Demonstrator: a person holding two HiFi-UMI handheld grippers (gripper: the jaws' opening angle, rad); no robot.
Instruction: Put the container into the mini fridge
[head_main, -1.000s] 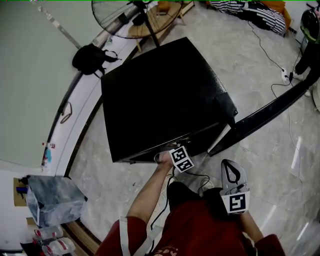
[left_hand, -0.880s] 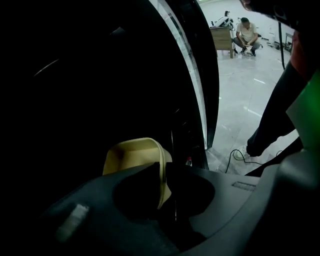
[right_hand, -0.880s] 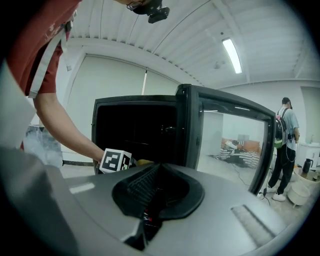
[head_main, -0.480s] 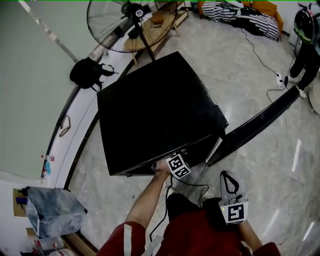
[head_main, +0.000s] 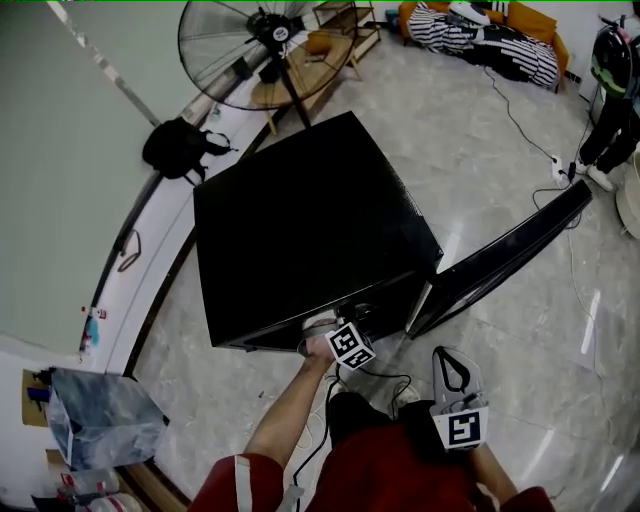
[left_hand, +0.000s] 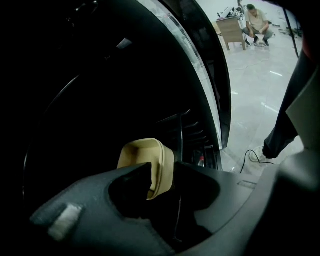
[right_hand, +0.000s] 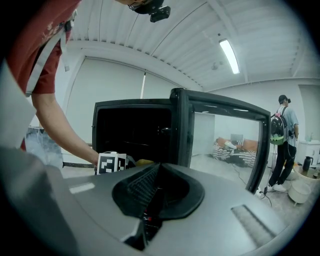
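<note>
Left gripper (left_hand: 167, 175) reaching into the dark interior of the black mini fridge (head_main: 300, 220), only its marker cube and the hand behind it visible from the head view. Fingers (left_hand: 90, 200) just opened wide, now released and pressing on nothing. Beige container (left_hand: 145, 155) inside the fridge, just ahead of the fingers, with its lower part showing between them and its rim and hollow turned toward the camera; contact with the left finger not discernible. Fridge door (head_main: 500, 255) swung open toward the right of the head view, above the pale glossy floor (head_main: 520, 180). Right gripper (head_main: 450, 358) held outside the fridge near the person's red clothing, aimed at the open front, fingers (right_hand: 145, 185) clenched together on nothing.
</note>
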